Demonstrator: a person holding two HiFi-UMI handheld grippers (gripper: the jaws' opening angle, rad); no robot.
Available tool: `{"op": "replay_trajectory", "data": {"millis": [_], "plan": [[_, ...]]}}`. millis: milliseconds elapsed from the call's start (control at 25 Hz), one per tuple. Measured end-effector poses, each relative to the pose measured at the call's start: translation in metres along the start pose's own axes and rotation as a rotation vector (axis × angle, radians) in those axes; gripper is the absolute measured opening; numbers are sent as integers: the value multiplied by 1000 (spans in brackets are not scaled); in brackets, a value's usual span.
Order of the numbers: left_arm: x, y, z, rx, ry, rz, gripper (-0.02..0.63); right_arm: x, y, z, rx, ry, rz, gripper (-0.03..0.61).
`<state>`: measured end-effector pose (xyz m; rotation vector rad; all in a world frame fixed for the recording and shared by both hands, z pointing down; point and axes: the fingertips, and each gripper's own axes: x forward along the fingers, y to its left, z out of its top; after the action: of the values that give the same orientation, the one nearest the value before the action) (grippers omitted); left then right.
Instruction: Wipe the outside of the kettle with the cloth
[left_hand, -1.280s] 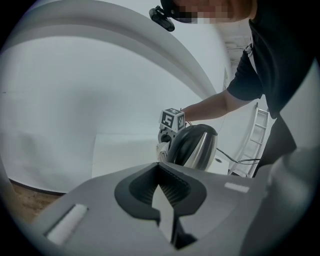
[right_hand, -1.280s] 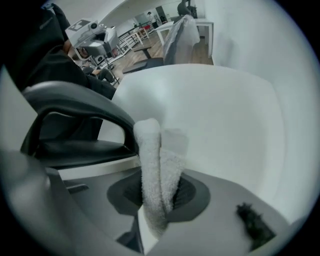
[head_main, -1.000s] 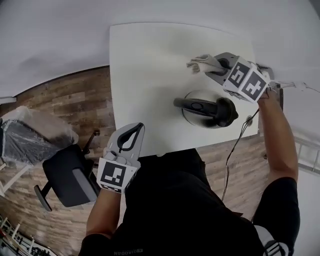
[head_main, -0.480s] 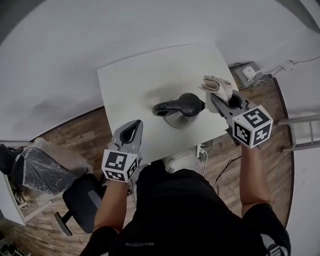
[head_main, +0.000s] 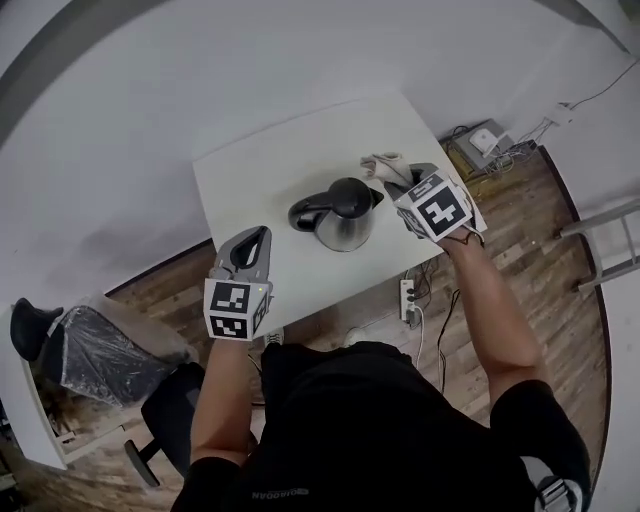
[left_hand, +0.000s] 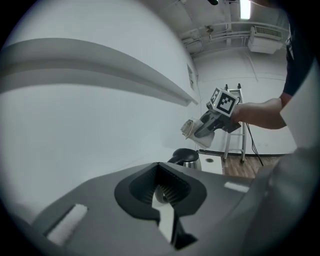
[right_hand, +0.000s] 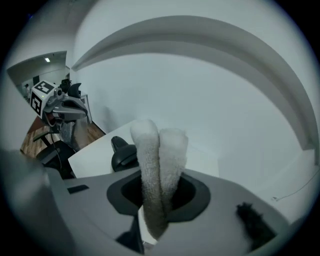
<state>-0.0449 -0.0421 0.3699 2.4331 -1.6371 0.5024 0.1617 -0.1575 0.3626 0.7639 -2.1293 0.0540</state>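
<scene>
**White table: kettle upright, cloth clamped in right gripper**

White table (head_main: 250, 175) is set against a white wall, with wooden floor (head_main: 500, 235) around its near side. An office chair (head_main: 170, 420) is seen at lower left of the head view, and a power strip (head_main: 408, 298) lies on the floor below the table's near edge.

Kettle (head_main: 343, 215): steel body, black lid and handle. It stands upright near the middle of the table, toward the near edge, with the handle turned to the person's left.

Right gripper (head_main: 400, 178): the jaws are closed on a pale, fluffy cloth (head_main: 385, 165). In the right gripper view two folds of the cloth (right_hand: 157, 160) are seen rising from between the jaws, with the kettle (right_hand: 122, 152) behind and to the left of them. The cloth is held just beside the kettle's right side, at the spout end. In the left gripper view the cloth (left_hand: 189, 128) is seen above the kettle (left_hand: 185, 157) with a gap between them.

Left gripper (head_main: 253, 240): the jaws are together, and nothing is held between them. It is held at the near left edge of the table, apart from the kettle. A stepladder (left_hand: 235, 127) is seen behind the right gripper in the left gripper view.
</scene>
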Motion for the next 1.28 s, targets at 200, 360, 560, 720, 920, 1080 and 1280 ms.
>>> {"op": "replay_trajectory", "data": {"millis": [200, 360, 560, 720, 920, 1080, 1280], "plan": [[20, 19, -4, 93, 2, -152, 8, 34, -3, -1, 35, 208, -78, 92], [24, 51, -11, 119, -14, -282, 8, 50, 8, 14, 153, 319, -136, 91], [15, 78, -26, 127, -23, -410, 8, 50, 25, 25, 179, 445, -201, 91], [7, 92, -32, 101, -42, -440, 8, 52, 38, 33, 174, 500, -228, 91], [-9, 101, -40, 94, -56, -465, 8, 53, 58, 45, 118, 535, -266, 91], [-20, 110, -40, 74, -71, -458, 8, 63, 75, 65, -22, 541, -273, 92], [-29, 118, -43, 65, -78, -444, 8, 76, 99, 82, -192, 542, -322, 92]]}}
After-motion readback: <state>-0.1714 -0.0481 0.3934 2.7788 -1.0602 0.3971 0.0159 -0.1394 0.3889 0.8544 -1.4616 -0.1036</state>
